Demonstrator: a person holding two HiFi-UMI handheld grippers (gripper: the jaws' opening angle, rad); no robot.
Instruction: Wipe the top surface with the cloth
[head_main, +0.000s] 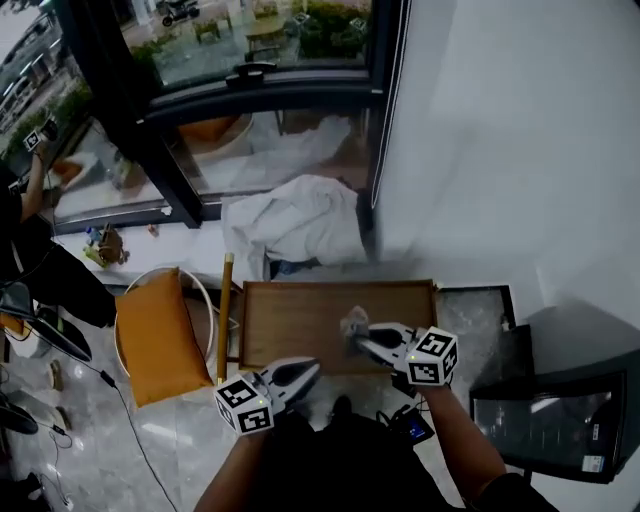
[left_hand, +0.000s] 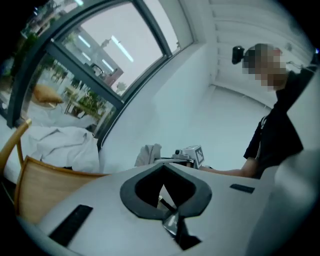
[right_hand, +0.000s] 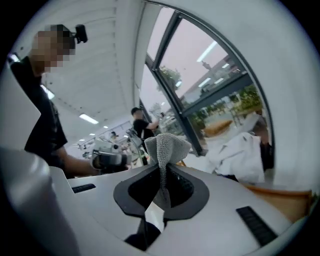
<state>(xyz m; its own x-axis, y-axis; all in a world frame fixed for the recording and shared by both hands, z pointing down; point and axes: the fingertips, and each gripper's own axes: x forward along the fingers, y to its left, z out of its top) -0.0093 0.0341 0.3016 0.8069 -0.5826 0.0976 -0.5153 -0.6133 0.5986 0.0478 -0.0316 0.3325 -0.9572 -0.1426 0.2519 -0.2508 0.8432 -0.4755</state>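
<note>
My right gripper (head_main: 362, 335) pinched the cloth (head_main: 354, 322) over the wooden top (head_main: 290, 320); my left gripper (head_main: 305, 370) was closed, empty. Wiping unstarted, I reckoned: press down, sweep.

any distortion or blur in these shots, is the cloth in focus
Left and right gripper views: fisheye, window frame bowed, corners black. Right gripper view: grey cloth, held by the right gripper, is sharp, the room behind softer. Head view: less warped, slightly soft, wooden table evenly lit.
</note>
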